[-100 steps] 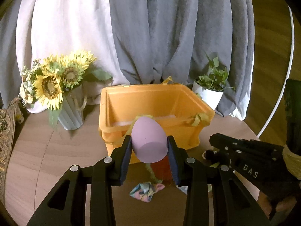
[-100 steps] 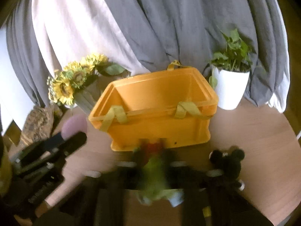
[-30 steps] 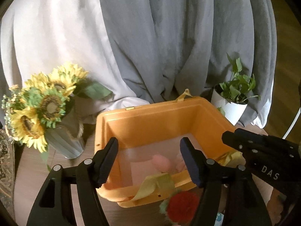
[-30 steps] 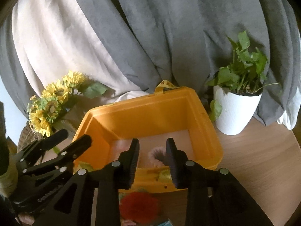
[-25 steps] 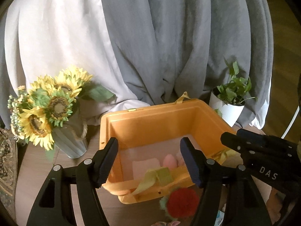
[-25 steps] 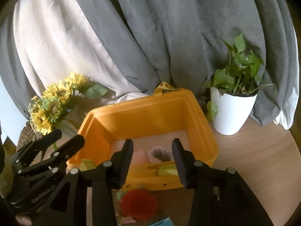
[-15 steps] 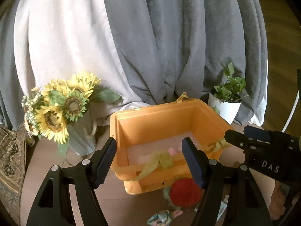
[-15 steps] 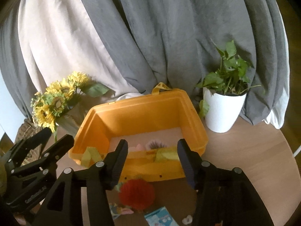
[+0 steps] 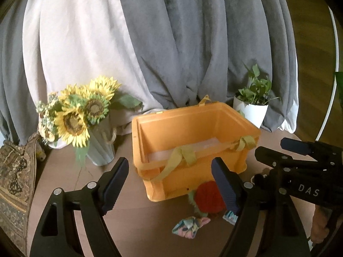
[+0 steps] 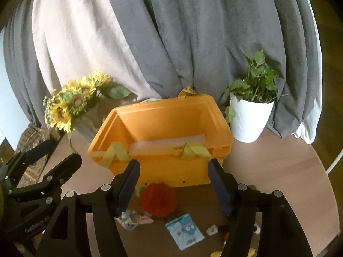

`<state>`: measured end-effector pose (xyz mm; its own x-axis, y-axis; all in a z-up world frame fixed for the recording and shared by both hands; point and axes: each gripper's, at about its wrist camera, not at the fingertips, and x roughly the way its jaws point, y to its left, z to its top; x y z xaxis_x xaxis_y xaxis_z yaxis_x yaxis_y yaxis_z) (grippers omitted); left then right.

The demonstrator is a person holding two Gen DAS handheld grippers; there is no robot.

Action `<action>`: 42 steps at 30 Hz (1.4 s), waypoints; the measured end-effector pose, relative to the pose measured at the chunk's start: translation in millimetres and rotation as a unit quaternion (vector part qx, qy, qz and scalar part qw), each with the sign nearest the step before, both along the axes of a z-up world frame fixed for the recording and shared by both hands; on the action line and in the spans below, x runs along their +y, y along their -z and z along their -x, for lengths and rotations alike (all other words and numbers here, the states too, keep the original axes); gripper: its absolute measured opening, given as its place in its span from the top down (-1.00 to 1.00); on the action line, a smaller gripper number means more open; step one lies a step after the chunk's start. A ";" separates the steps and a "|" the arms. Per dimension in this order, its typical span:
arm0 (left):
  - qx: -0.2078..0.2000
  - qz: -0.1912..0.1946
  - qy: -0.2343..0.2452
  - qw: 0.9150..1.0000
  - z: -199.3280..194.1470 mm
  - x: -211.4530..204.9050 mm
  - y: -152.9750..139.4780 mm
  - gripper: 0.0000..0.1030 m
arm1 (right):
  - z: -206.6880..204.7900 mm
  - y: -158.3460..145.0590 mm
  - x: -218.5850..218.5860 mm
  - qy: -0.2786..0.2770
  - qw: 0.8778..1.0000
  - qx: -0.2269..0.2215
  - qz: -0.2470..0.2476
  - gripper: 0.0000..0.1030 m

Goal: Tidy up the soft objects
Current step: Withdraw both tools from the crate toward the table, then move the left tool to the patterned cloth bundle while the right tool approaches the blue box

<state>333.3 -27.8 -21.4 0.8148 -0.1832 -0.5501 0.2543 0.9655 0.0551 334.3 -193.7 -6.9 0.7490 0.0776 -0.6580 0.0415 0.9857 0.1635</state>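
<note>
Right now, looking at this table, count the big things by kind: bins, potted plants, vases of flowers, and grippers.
Orange bin: 1
Potted plant: 1
Vase of sunflowers: 1
Grippers: 2, the left gripper and the right gripper
Total: 5

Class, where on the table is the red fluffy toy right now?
In both wrist views, the red fluffy toy lies on the table against the orange bin's near wall, beside a pastel cloth.
</note>
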 end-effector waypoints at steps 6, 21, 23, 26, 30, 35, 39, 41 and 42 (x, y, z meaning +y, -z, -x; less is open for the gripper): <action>0.022 -0.007 0.004 1.000 7.2 2.6 15.3 -0.54 | 7.4 11.7 5.1 -0.006 1.000 0.020 -0.001 -0.37; 0.112 0.004 0.007 0.994 13.7 5.3 63.6 -0.54 | 16.2 56.9 16.4 -0.033 0.995 0.098 -0.010 -0.37; 0.125 0.008 0.007 0.992 12.8 5.4 69.5 -0.54 | 16.5 63.7 16.5 -0.033 0.993 0.109 -0.011 -0.37; 0.144 0.008 0.007 0.990 11.3 4.4 81.4 -0.54 | 15.6 74.1 15.6 -0.032 0.991 0.127 -0.012 -0.37; 0.175 0.015 0.009 0.984 7.5 3.9 96.7 -0.54 | 12.4 88.8 15.4 -0.036 0.987 0.154 -0.011 -0.37; 0.213 0.014 0.016 0.977 -2.8 -1.1 119.6 -0.54 | 6.4 108.6 15.0 -0.037 0.982 0.187 -0.003 -0.37; 0.250 0.019 0.018 0.968 -11.8 -5.3 140.5 -0.54 | -0.7 123.4 12.3 -0.037 0.976 0.212 -0.003 -0.37; 0.260 0.018 0.018 0.965 -15.0 -7.3 147.7 -0.54 | -4.1 131.5 11.6 -0.037 0.974 0.224 -0.005 -0.37; 0.263 0.016 0.016 0.965 -16.1 -7.7 149.6 -0.54 | -4.7 133.0 10.4 -0.037 0.973 0.228 -0.004 -0.37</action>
<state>349.4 -35.5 -170.9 0.4179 -0.2284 -0.8793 0.2692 0.9555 -0.1203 339.0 -183.3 -140.0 0.3710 0.1275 -0.9198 0.0402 0.9874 0.1531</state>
